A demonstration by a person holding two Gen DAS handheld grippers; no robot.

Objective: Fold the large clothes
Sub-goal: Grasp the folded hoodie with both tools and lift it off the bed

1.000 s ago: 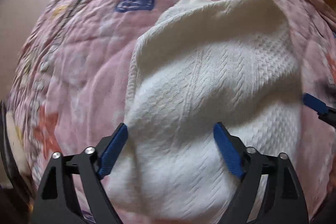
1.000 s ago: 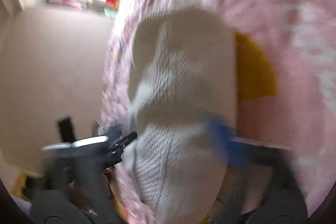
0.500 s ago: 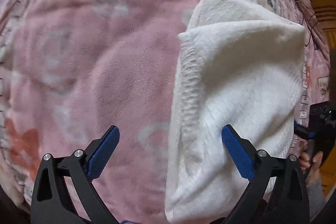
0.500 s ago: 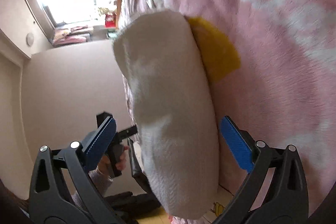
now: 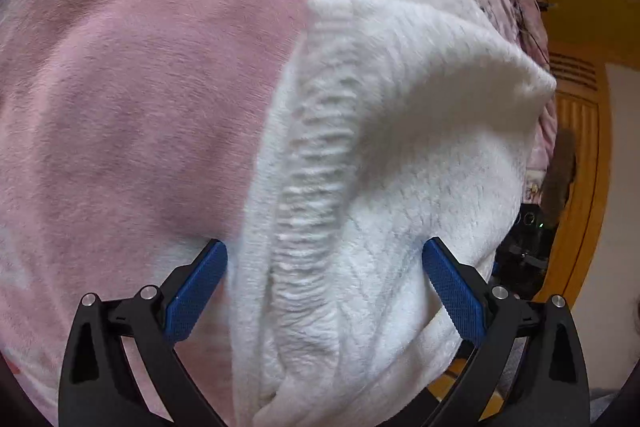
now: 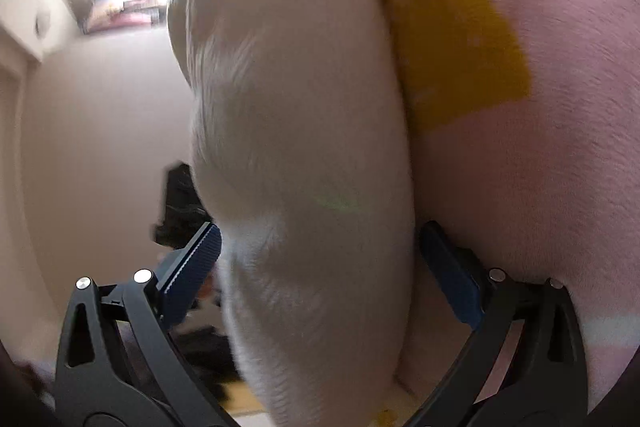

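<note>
I am working on the white knit garment (image 5: pixel 384 187), which is lying bundled in several layers on the pink blanket (image 5: pixel 140 87), near its edge. Left tongs (image 5: pixel 324 291) are standing wide, straddling the ribbed fold; right tongs (image 6: pixel 320 267) are also wide around the bundle, beside the yellow patch (image 6: pixel 452 35). Neither is gripping yet. I judge both should close on all layers together, deep enough that none slips.

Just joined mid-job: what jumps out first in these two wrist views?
A folded, fluffy white knit garment fills both views, lying on a pink fleece blanket. The open left gripper and the open right gripper each straddle an end. A yellow patch shows on the blanket beside it.
</note>
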